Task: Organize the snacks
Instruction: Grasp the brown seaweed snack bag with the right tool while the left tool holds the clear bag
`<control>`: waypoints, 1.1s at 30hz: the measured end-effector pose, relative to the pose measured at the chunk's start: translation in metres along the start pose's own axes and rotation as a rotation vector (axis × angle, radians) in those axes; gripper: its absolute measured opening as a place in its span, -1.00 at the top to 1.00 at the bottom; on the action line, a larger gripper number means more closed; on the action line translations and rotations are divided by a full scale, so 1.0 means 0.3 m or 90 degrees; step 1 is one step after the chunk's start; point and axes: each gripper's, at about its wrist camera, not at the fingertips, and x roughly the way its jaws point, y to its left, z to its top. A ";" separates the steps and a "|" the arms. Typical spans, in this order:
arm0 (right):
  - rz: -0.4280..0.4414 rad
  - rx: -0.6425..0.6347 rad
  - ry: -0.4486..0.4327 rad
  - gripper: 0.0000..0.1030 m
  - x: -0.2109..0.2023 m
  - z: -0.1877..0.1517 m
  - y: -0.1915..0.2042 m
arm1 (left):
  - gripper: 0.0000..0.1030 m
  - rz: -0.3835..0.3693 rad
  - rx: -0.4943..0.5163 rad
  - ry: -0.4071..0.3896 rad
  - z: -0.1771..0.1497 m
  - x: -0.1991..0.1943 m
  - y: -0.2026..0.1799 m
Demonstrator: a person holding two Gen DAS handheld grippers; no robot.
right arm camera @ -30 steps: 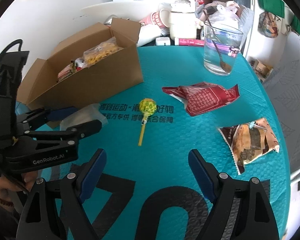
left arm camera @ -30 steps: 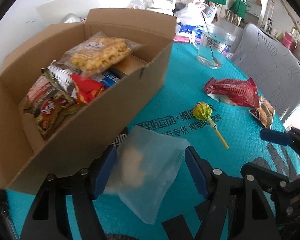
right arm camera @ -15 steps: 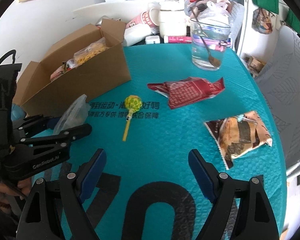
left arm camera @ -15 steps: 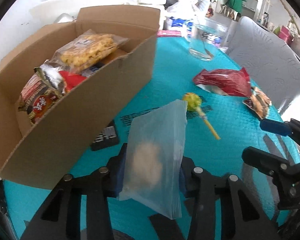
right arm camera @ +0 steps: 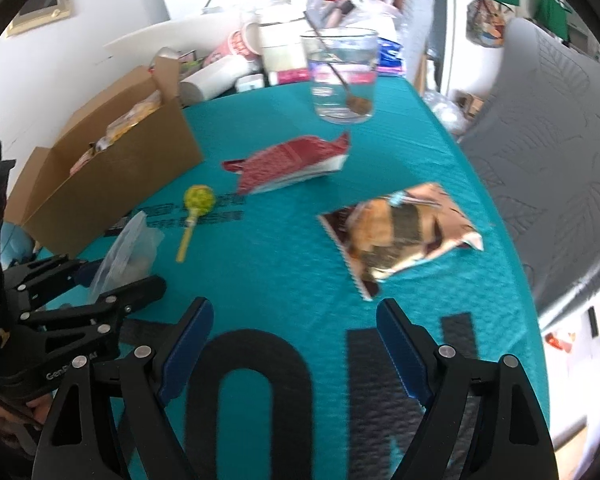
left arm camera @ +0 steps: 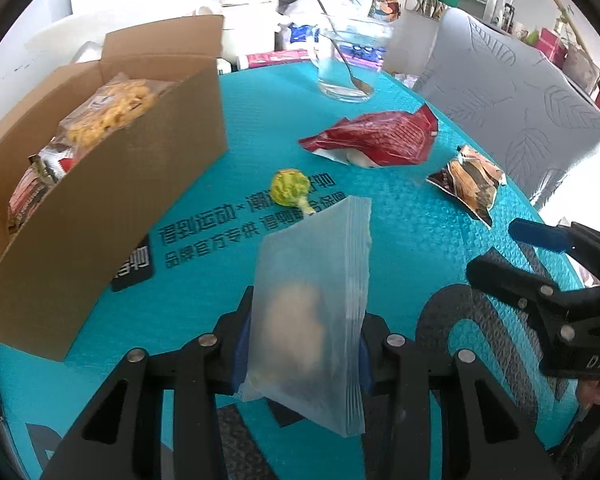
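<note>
While the left gripper [left arm camera: 304, 344] is pinching the frosted pouch [left arm camera: 312, 300] low, its light, limp, slippery top is flopping toward 12 o'clock; the right gripper [right arm camera: 296, 344] is hanging spread, grasping nothing.

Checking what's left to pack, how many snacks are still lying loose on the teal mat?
3: a lollipop nearest the box, a red packet before the glass, and a brown packet furthest right.

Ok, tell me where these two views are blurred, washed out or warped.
Left wrist view: sharp on the frosted snack bag in the left gripper, background top blown out white, cardboard box edge bowed by the fisheye. Right wrist view: motion-smeared throughout, mat lettering and the brown snack packet soft, right edge overexposed.
</note>
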 end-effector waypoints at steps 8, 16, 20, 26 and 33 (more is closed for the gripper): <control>-0.043 0.031 -0.005 -0.64 -0.004 0.004 -0.090 | 0.21 0.014 0.009 -0.024 0.039 -0.025 -0.043; -0.035 0.081 -0.002 -0.76 0.030 0.066 -0.170 | 0.21 -0.003 0.018 -0.048 0.111 -0.045 -0.069; -0.040 0.100 0.008 -0.76 0.080 0.110 -0.193 | 0.21 -0.006 0.016 -0.044 0.135 -0.022 -0.069; -0.020 0.128 0.035 -0.76 0.167 0.171 -0.209 | 0.21 -0.010 0.006 -0.037 0.137 -0.008 -0.052; -0.055 0.097 0.037 -0.76 0.213 0.210 -0.165 | 0.21 -0.004 -0.005 -0.035 0.138 -0.001 -0.021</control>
